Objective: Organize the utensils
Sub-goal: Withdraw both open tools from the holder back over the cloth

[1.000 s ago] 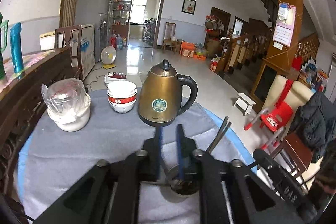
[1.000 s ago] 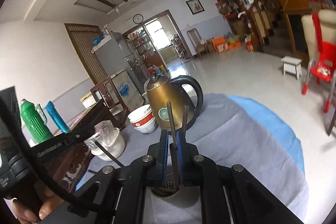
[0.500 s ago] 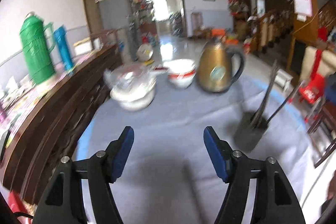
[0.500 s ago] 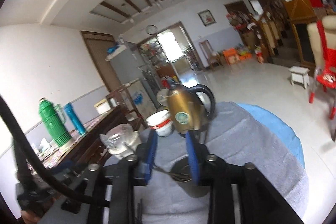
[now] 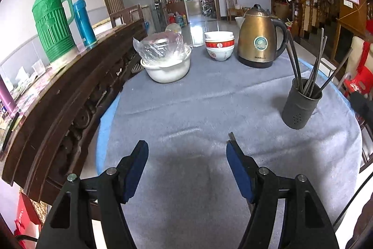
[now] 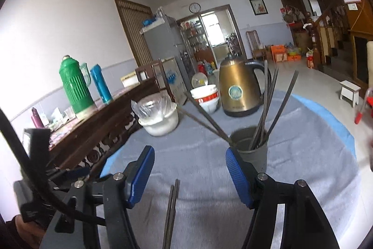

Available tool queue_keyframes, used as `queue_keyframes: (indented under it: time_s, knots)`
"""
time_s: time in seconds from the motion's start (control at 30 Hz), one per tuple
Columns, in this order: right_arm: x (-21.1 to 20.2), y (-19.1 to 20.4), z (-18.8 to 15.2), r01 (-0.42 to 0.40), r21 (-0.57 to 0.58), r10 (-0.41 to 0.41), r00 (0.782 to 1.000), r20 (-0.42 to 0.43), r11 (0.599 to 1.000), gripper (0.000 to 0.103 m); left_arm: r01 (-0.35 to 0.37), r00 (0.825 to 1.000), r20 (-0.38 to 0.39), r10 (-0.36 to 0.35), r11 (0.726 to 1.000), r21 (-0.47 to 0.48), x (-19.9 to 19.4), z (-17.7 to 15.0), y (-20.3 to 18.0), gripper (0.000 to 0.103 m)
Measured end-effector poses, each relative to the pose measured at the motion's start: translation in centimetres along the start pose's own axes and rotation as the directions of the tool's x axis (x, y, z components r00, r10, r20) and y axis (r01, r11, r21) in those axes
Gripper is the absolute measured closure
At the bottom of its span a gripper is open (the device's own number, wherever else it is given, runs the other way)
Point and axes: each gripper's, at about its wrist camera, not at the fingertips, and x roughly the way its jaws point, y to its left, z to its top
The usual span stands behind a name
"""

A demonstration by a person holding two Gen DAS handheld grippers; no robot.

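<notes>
A dark grey holder (image 5: 300, 106) (image 6: 250, 146) stands on the grey tablecloth (image 5: 198, 104) with several dark chopsticks (image 5: 314, 67) (image 6: 268, 109) leaning out of it. My left gripper (image 5: 186, 148) is open over bare cloth, well to the left of the holder and nearer than it. My right gripper (image 6: 189, 153) is just short of the holder, its jaws opening with no pad touching anything. A loose pair of chopsticks (image 6: 171, 209) lies flat on the cloth low between the right fingers. Its tip (image 5: 231, 135) peeks out beside the left gripper's right finger.
At the table's far side stand a gold kettle (image 5: 258, 39), stacked bowls (image 5: 219, 46) and a white basin (image 5: 166, 67) holding a plastic-wrapped bundle. A dark wooden sideboard (image 5: 70, 90) runs along the left, bearing a green flask (image 5: 52, 27) and a blue bottle (image 5: 84, 22).
Both grippers were shut over the holder, the right one on chopsticks. Both have opened and drawn back, the left one swinging left. The chopsticks now stand in the holder.
</notes>
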Motion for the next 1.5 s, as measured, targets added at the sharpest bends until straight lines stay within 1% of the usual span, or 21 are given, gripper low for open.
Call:
queue_keyframes:
  time_s: [0.03,0.07,0.17,0.5,0.67,0.8,0.9,1.03,1.1,1.17,1.2,1.27,1.3,1.33,1.43,1.5]
  knots:
    - [0.2,0.0,-0.2,0.002,0.002,-0.002,1.000,-0.008,1.000,0.040,0.002,1.000,0.002,-0.002,1.000,0.001,0.0,0.1,0.0,0.032]
    - [0.5,0.0,-0.3,0.004,0.002,-0.004,1.000,-0.019,1.000,0.050,0.004,1.000,0.001,-0.004,1.000,0.001,0.0,0.1,0.0,0.032]
    - [1.4,-0.2,-0.9,0.008,0.003,-0.008,0.998,-0.060,1.000,0.060,0.007,1.000,-0.005,-0.007,1.000,0.000,0.4,0.2,-0.1,0.032]
    - [3.3,-0.9,-2.5,0.002,0.032,0.003,0.989,-0.145,0.999,0.060,0.010,0.999,-0.048,-0.010,1.000,-0.001,2.0,-0.1,-0.4,0.032]
    - [4.0,-1.2,-2.9,-0.001,0.048,0.010,0.985,-0.172,0.999,0.060,0.009,0.998,-0.067,-0.009,1.000,0.006,2.7,-0.3,-0.7,0.032]
    - [4.5,-1.5,-3.1,0.004,0.055,0.006,0.982,-0.187,0.998,0.060,0.033,0.994,-0.106,-0.034,0.999,-0.005,3.7,-0.7,-0.6,0.032]
    - [5.0,-1.9,-3.5,0.007,0.070,0.008,0.978,-0.209,0.998,0.060,0.065,0.985,-0.159,-0.069,0.997,-0.031,5.1,-1.4,-0.4,0.032]
    - [5.5,-2.3,-4.0,0.015,0.085,0.005,0.973,-0.230,0.996,0.060,0.098,0.963,-0.243,-0.115,0.992,-0.082,7.3,-2.5,-0.1,0.032]
    - [5.6,-2.5,-4.2,0.016,0.088,0.005,0.972,-0.234,0.996,0.060,0.116,0.954,-0.266,-0.140,0.988,-0.105,7.9,-2.9,0.0,0.032]
    - [5.7,-2.5,-4.3,0.019,0.086,0.003,0.971,-0.239,0.996,0.060,0.130,0.948,-0.276,-0.158,0.985,-0.117,8.5,-3.0,-0.3,0.032]
    - [5.7,-2.6,-4.3,0.019,0.089,0.003,0.970,-0.241,0.996,0.060,0.133,0.946,-0.280,-0.162,0.984,-0.118,8.8,-3.1,-0.4,0.032]
    - [5.8,-2.8,-4.5,0.020,0.100,0.006,0.969,-0.246,0.995,0.060,0.137,0.937,-0.304,-0.170,0.982,-0.128,9.6,-3.2,-0.8,0.032]
    - [5.8,-2.9,-4.5,0.021,0.103,0.005,0.969,-0.249,0.995,0.060,0.148,0.931,-0.314,-0.185,0.980,-0.136,10.0,-3.2,-1.0,0.032]
    - [5.8,-2.9,-4.6,0.022,0.103,0.005,0.968,-0.251,0.994,0.060,0.169,0.921,-0.330,-0.208,0.975,-0.145,10.5,-3.5,-1.3,0.032]
    - [5.8,-3.0,-4.6,0.024,0.106,0.004,0.967,-0.256,0.994,0.060,0.195,0.895,-0.374,-0.243,0.967,-0.162,11.2,-4.4,-2.1,0.032]
    - [5.7,-3.1,-4.6,0.025,0.110,0.004,0.967,-0.254,0.994,0.060,0.205,0.882,-0.395,-0.257,0.964,-0.168,11.5,-5.0,-2.5,0.032]
